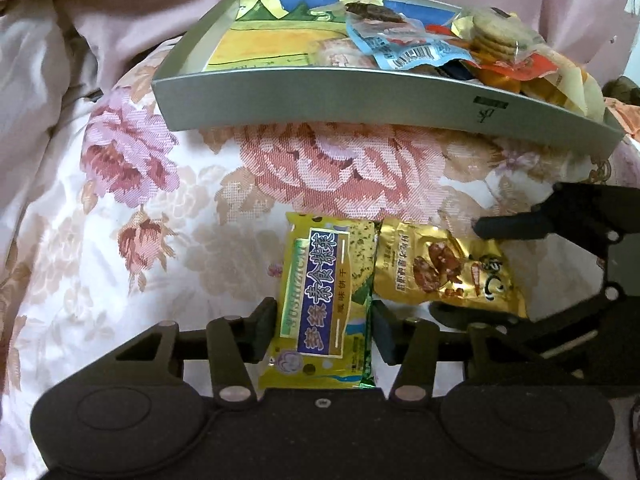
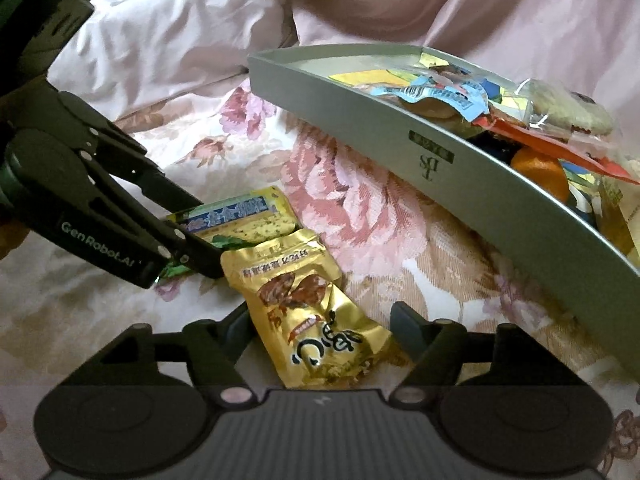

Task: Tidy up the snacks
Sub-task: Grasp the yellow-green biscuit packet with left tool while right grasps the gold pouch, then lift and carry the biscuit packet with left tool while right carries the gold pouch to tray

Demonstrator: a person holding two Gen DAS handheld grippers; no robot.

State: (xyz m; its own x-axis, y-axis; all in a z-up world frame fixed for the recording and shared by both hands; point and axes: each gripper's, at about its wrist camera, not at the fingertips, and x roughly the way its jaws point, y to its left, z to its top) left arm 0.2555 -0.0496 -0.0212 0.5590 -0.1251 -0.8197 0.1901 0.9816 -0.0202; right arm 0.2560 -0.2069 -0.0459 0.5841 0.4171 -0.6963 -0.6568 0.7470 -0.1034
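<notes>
A yellow cracker packet with a blue label (image 1: 324, 300) lies on the flowered bedspread. My left gripper (image 1: 325, 330) has both pads against its sides and is shut on it; it also shows in the right wrist view (image 2: 240, 216). A gold nut packet (image 1: 444, 272) lies just right of it. My right gripper (image 2: 322, 328) stands open around the gold packet (image 2: 316, 320), its left pad touching and its right pad apart. A grey box lid (image 1: 320, 96) used as a tray lies beyond, with several snack packets (image 1: 404, 40) piled in its right half.
A pink quilt (image 2: 200, 32) is bunched up behind and left of the tray (image 2: 400, 128). An orange fruit (image 2: 540, 172) sits among the snacks in the tray. The flowered bedspread (image 1: 120, 220) spreads to the left.
</notes>
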